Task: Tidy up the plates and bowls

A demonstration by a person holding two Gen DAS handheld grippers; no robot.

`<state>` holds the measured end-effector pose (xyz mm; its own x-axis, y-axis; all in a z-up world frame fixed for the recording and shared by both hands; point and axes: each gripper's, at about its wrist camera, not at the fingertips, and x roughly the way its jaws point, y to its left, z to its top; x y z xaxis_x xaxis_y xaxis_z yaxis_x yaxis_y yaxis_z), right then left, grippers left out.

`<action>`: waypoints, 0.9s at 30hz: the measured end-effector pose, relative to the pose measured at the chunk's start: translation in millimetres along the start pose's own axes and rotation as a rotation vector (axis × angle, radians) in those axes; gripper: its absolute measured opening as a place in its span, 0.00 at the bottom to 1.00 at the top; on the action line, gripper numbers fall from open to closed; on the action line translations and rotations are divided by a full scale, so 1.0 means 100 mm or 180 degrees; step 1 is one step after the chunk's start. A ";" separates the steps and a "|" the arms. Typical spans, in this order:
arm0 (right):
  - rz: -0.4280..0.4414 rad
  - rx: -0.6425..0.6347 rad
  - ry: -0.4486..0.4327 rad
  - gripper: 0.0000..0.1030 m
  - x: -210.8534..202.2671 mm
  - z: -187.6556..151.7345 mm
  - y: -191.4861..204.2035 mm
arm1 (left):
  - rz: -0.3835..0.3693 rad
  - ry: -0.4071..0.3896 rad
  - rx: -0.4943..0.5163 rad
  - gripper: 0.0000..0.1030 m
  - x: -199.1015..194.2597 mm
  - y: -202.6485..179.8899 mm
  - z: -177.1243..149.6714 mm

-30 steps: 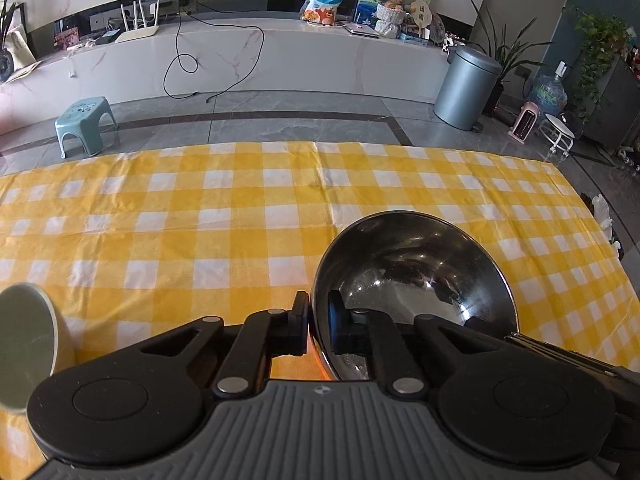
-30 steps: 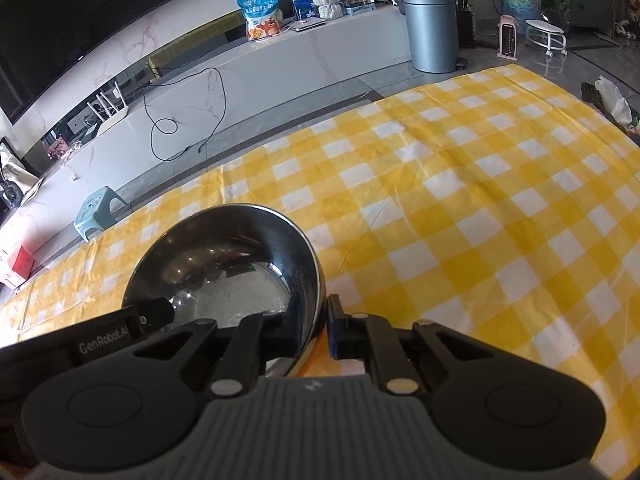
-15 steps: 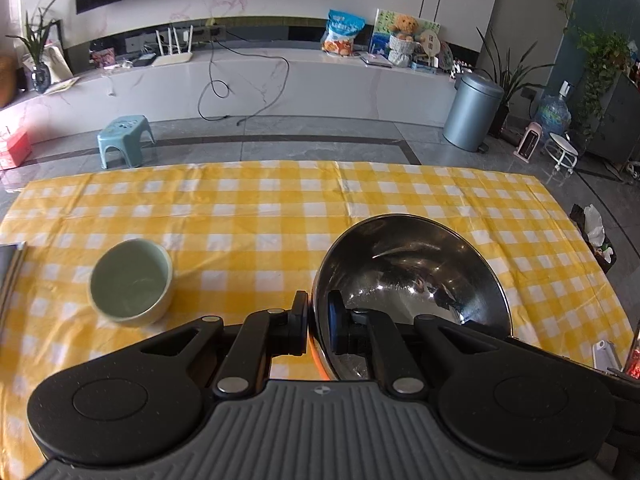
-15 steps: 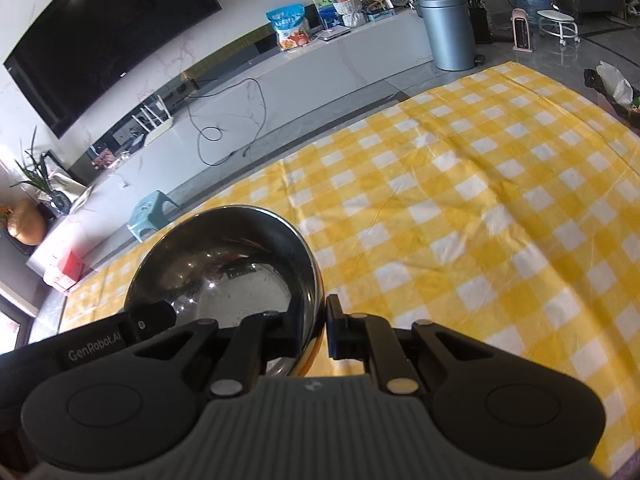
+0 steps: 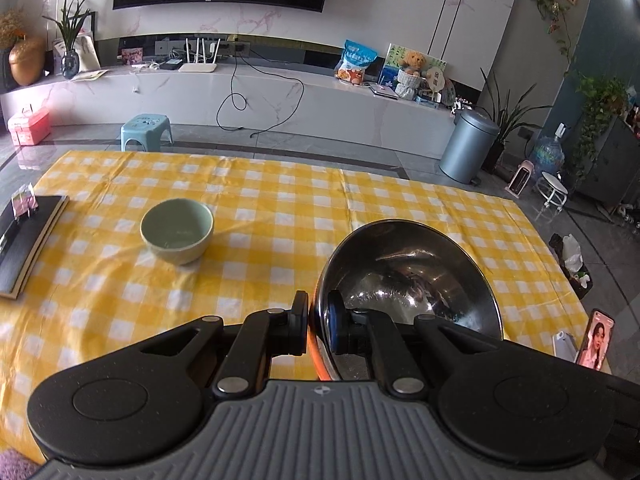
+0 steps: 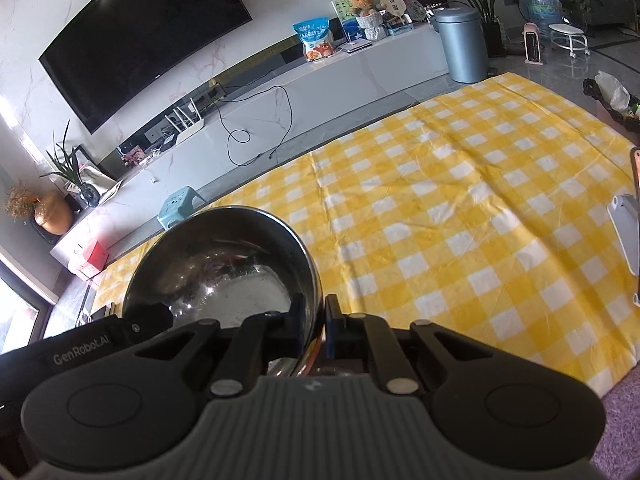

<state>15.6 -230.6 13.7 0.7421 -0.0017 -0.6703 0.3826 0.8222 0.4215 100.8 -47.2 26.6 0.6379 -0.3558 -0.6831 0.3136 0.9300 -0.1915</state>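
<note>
Steel bowl [image 5: 412, 276] at lower centre-right of the left wrist view, held off the bench [image 5: 280, 208], rim pinched on one side by the left gripper [image 5: 318, 322], fingers narrow, one pad inside the rim and one outside. Opposite side of the same rim clamped by the right gripper [image 6: 312, 326] at lower centre of the right wrist view, fingers likewise narrow around the metal edge. Shiny inside of the bowl, reflecting dark shapes.

Bench draped in a yellow and white checked cloth [image 6: 460, 208], creased in places, filling the middle of both views. Pale green bowl [image 5: 177, 230] standing upright on the cloth at centre-left of the left wrist view, well apart from the steel bowl. Dark notebook [image 5: 24, 236] at the left edge. Phone [image 5: 596, 344] propped at the lower right edge, screen lit.

Beyond the bench, grey tiled floor, a small teal stool [image 5: 146, 130], a grey pedal bin [image 5: 468, 148] at right. Long white marble-look shelf along the far wall carrying a router, a snack bag and a teddy bear [image 5: 414, 60]. Large dark television [image 6: 140, 40] mounted above. Potted plants at both sides of the room.
</note>
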 end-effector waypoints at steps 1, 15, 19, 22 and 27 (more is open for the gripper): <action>-0.0001 -0.0015 0.0002 0.07 -0.03 -0.03 0.00 | -0.0016 0.0003 -0.0015 0.10 -0.03 0.03 -0.05; -0.0147 -0.0148 0.0123 0.06 -0.14 -0.32 -0.15 | -0.0181 0.0303 -0.0211 0.10 -0.03 0.15 -0.57; -0.0255 -0.0184 0.0148 0.05 -0.11 -0.37 -0.21 | -0.0182 0.0398 -0.0193 0.10 0.06 0.11 -0.63; -0.0299 -0.0200 0.0185 0.05 -0.05 -0.39 -0.24 | -0.0158 0.0474 -0.0179 0.10 0.12 0.11 -0.68; -0.0335 -0.0205 0.0278 0.05 0.07 -0.43 -0.28 | -0.0103 0.0550 -0.0101 0.10 0.18 0.08 -0.72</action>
<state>-13.8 -229.2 -28.5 0.6480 -0.0425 -0.7605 0.4174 0.8550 0.3079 64.6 -39.8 -37.7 0.4965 -0.3669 -0.7867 0.3078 0.9218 -0.2356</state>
